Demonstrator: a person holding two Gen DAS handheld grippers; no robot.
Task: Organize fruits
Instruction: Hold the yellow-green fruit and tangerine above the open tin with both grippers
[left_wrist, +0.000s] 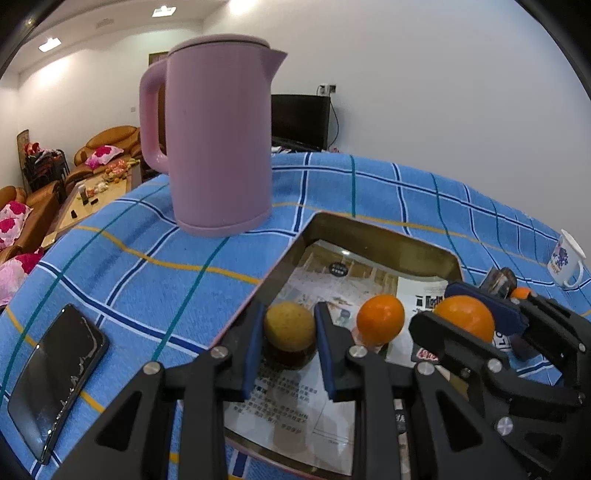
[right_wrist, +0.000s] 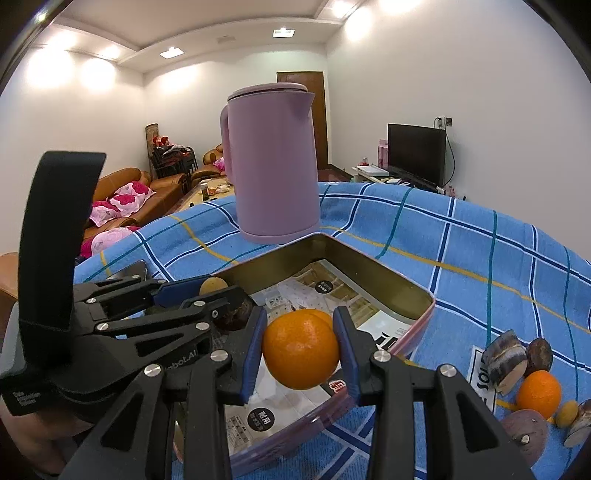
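A shallow metal tray (left_wrist: 384, 236) lined with printed paper sits on the blue checked tablecloth. My left gripper (left_wrist: 290, 332) is shut on a yellow-brown fruit (left_wrist: 290, 325) held above a dark purple fruit (left_wrist: 291, 356) in the tray. An orange (left_wrist: 380, 319) lies in the tray beside it. My right gripper (right_wrist: 301, 350) is shut on another orange (right_wrist: 301, 354), held over the tray's near edge (right_wrist: 424, 310); it also shows in the left wrist view (left_wrist: 467, 317). More fruit lies on the cloth at the right: an orange (right_wrist: 537, 393), a small yellow fruit (right_wrist: 567, 413) and dark purple pieces (right_wrist: 506, 360).
A pink kettle (left_wrist: 218, 140) stands behind the tray. A black phone (left_wrist: 55, 380) lies on the cloth at the left. A white mug (left_wrist: 565, 258) stands at the far right. Sofas, a coffee table and a TV are in the room beyond.
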